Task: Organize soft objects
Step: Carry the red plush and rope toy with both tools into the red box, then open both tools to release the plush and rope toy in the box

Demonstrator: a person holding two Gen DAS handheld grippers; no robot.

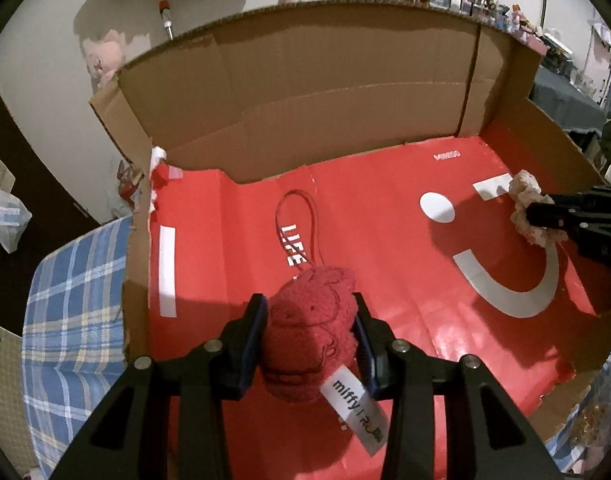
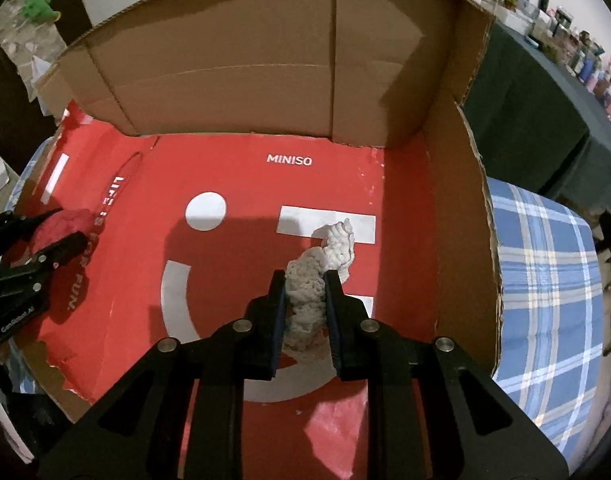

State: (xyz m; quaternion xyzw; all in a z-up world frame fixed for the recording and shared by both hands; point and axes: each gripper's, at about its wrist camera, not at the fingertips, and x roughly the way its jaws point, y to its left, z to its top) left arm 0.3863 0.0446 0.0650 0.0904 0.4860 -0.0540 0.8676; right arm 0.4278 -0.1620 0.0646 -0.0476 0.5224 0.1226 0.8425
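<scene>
My left gripper is shut on a red fuzzy plush with a white "miffy" tag and a red cord loop, held low over the red floor of an open cardboard box. My right gripper is shut on a white fluffy plush, over the box floor's right part. In the left wrist view the right gripper and the white plush show at the right. In the right wrist view the left gripper and red plush show at the left.
The box has tall brown walls at the back and right, and a red MINISO sheet as its floor. It sits on a blue plaid cloth, which also shows in the left wrist view. Shelves with small items stand far behind.
</scene>
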